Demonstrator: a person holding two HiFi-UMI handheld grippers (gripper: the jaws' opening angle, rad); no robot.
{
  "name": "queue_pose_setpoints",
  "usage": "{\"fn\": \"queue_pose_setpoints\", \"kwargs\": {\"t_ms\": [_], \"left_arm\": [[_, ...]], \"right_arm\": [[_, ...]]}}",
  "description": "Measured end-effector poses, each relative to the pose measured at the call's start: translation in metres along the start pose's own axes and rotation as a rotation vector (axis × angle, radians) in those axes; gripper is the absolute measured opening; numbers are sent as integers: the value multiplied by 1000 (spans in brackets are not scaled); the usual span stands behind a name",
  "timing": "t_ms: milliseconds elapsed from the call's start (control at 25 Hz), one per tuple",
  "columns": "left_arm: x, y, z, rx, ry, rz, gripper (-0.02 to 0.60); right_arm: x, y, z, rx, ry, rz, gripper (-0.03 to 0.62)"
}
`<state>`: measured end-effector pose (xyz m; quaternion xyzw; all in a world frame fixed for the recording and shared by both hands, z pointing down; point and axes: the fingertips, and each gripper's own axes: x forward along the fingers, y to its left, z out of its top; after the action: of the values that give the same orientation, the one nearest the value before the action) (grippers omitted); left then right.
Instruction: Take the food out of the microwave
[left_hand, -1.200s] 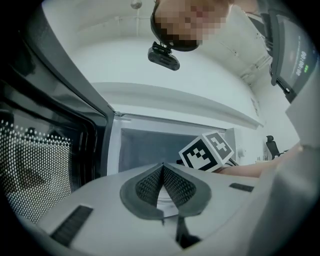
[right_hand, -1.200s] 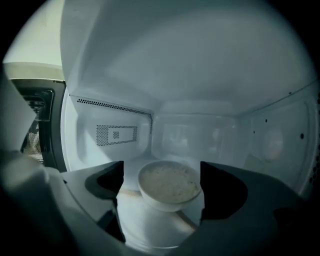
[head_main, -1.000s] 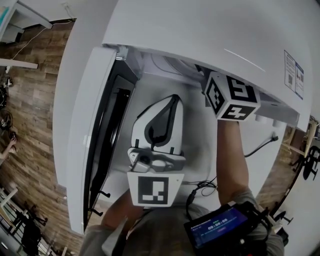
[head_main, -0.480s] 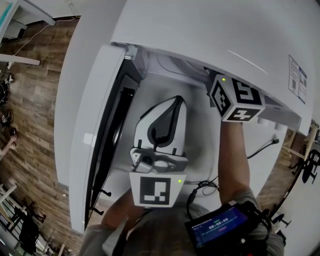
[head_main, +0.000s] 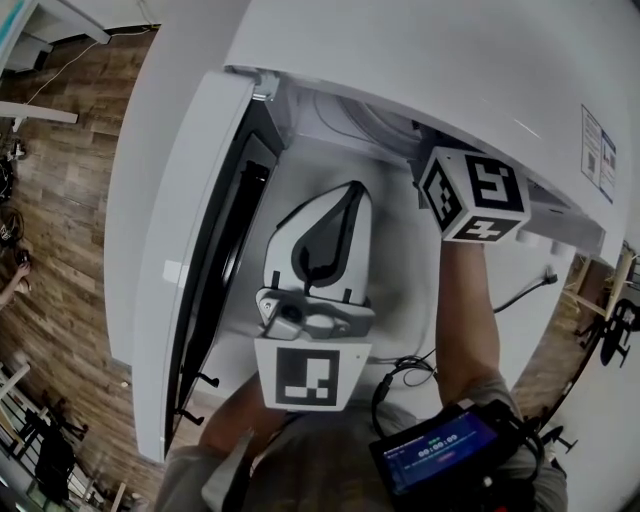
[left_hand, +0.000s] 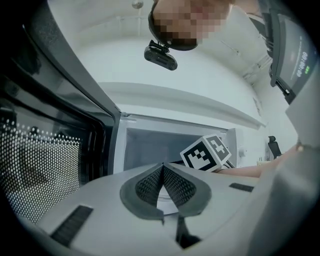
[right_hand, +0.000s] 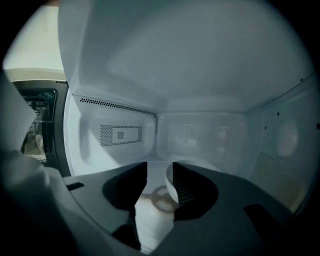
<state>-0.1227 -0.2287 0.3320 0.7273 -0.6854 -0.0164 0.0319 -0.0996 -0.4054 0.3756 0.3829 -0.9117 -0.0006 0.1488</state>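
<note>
The white microwave (head_main: 400, 60) stands with its door (head_main: 190, 250) swung open to the left. My right gripper reaches into the cavity; from the head view only its marker cube (head_main: 470, 195) shows. In the right gripper view, my right gripper (right_hand: 159, 172) has just been closing its jaws. A white dish rim (right_hand: 169, 186) stands between them, against the right pad, with a gap still showing on the left side. No food can be made out. My left gripper (head_main: 352, 192) hangs shut and empty in front of the opening, where the right cube (left_hand: 209, 152) is in view.
The perforated door window (left_hand: 45, 165) is close on the left of the left gripper. A black cable (head_main: 520, 292) runs over the white counter (head_main: 400, 290) at the right. Wooden floor (head_main: 60, 200) lies to the left. The cavity's back wall (right_hand: 205, 135) is bare.
Both marker cubes keep nearly the same places in the head view. Only the picture has shifted slightly; the right jaws are hidden in those frames.
</note>
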Motion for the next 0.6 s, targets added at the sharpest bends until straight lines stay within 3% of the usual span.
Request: {"fn": "queue_pose_setpoints", "kwargs": {"t_ms": [200,600], "left_arm": [[-3,-4,5,-3,-22,10,5],[-49,-45,6,-5,-46,25,5]], "right_arm": [[-10,7,-3,-41,2,13,285],[-58,6,-17,-2,6,5,351]]}}
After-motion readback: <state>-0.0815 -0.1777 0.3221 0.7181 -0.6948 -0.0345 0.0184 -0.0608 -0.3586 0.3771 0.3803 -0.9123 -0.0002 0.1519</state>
